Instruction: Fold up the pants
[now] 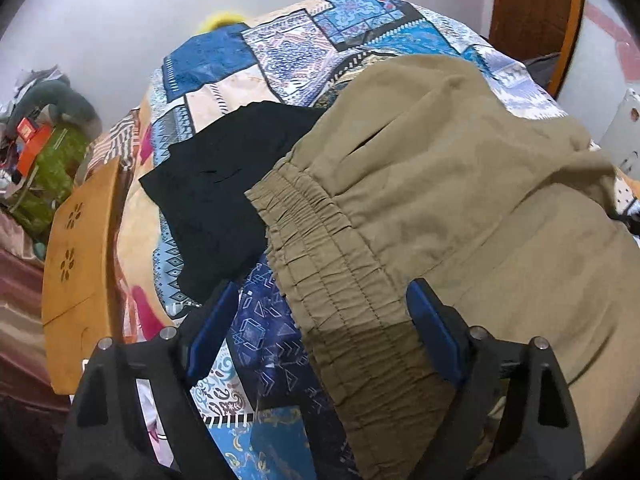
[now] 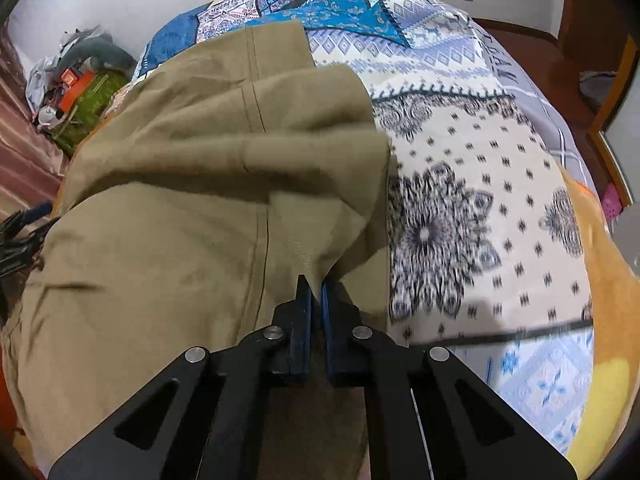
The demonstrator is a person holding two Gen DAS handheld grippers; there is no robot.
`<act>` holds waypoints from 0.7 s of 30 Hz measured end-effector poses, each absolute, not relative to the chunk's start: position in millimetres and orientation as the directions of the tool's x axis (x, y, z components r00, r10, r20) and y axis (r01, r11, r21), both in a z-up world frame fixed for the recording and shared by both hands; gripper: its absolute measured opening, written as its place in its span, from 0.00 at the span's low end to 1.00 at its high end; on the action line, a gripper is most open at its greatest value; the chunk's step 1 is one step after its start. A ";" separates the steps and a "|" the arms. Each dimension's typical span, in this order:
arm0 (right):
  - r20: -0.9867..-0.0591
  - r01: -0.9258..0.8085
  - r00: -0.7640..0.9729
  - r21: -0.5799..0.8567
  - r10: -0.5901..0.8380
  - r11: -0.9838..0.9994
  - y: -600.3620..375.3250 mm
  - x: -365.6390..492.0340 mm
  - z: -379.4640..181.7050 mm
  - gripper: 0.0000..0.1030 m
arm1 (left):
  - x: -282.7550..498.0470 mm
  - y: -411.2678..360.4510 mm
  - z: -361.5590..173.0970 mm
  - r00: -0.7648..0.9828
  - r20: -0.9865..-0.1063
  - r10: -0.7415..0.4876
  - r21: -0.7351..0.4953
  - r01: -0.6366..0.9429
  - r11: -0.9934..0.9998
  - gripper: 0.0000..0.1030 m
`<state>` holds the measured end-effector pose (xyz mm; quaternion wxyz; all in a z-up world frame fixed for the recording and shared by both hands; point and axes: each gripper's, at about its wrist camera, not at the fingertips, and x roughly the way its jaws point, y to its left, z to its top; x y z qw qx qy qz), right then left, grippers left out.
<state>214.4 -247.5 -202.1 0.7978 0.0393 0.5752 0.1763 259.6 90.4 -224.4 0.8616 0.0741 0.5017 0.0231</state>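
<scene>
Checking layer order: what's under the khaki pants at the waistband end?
The khaki pants overlap one edge of a black garment; both lie on the patchwork bedspread. What lies beneath their middle is hidden.

A patchwork bedspread [image 1: 280, 52] in blue, white and peach covered the bed. A folded black garment [image 1: 208, 192] lay on it toward the left. At the left edge stood a wooden board [image 1: 80, 264] with flower-shaped cutouts. Farther left, a heap of clutter [image 1: 44, 144] held an orange box and something green. A wooden door [image 1: 532, 12] stood at the far right.
</scene>
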 end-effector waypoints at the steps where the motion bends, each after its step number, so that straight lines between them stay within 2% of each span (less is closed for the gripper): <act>1: -0.905 -0.235 0.275 0.265 0.325 0.935 -247.6 210.3 -202.5 0.04 | 260.8 91.8 -225.1 0.495 -0.862 0.113 0.146 0.030 0.989 0.85; 10: -0.882 -0.180 0.282 0.339 0.379 0.923 -262.4 206.9 -196.9 0.07 | 261.3 98.6 -224.6 0.451 -0.891 0.048 0.058 0.008 0.998 0.85; 12: -0.874 -0.180 0.313 0.328 0.371 0.927 -263.8 213.9 -190.9 0.13 | 261.5 100.1 -222.7 0.440 -0.898 0.030 0.038 0.010 0.999 0.85; 14: -0.861 -0.188 0.346 0.325 0.372 0.927 -262.8 221.7 -184.0 0.33 | 261.4 100.9 -220.4 0.434 -0.901 0.019 0.028 0.013 1.000 0.85; 16: -0.848 -0.195 0.376 0.322 0.373 0.927 -261.7 229.9 -177.5 0.43 | 262.6 102.3 -216.3 0.434 -0.901 0.008 0.016 0.014 1.000 0.84; 21: -0.814 -0.208 0.444 0.314 0.376 0.926 -259.2 261.1 -163.6 0.51 | 274.6 110.6 -201.9 0.462 -0.887 -0.027 -0.040 -0.019 0.999 0.85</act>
